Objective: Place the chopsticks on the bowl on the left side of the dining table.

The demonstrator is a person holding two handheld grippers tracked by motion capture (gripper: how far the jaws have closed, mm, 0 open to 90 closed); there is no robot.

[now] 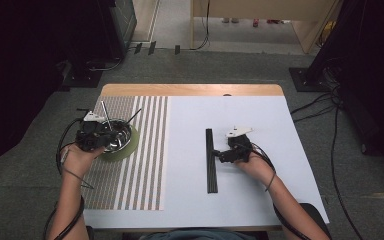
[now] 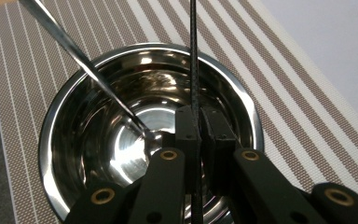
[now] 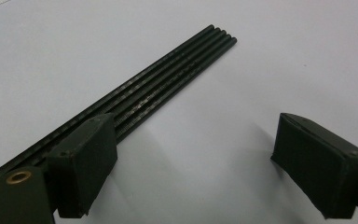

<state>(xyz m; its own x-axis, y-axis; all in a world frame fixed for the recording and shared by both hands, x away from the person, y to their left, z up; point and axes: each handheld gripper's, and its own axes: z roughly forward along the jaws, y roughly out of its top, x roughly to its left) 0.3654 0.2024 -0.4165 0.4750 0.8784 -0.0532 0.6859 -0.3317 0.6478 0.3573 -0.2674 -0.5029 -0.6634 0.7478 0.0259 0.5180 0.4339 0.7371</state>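
Steel bowl (image 2: 74,154), left on striped mat (image 1: 145,150) | left gripper (image 2: 199,123) clamps black rod (image 2: 194,60) over bowl; slip risk: thin rod | right gripper (image 3: 191,163) open beside rod bundle (image 3: 168,84), counter centre; rods may roll if nudged.

I see a shiny steel bowl (image 1: 116,136) on a green round mat (image 1: 130,145), at the left side of the table on a striped placemat (image 1: 140,150). A metal rod (image 2: 81,65) leans inside it, its lower end at the bottom of the bowl. One thin black rod (image 2: 194,60) stands upright over the bowl. At the middle right, a row of black rods (image 1: 210,160) lies flat and side by side on the white surface (image 1: 260,195), running from near to far.
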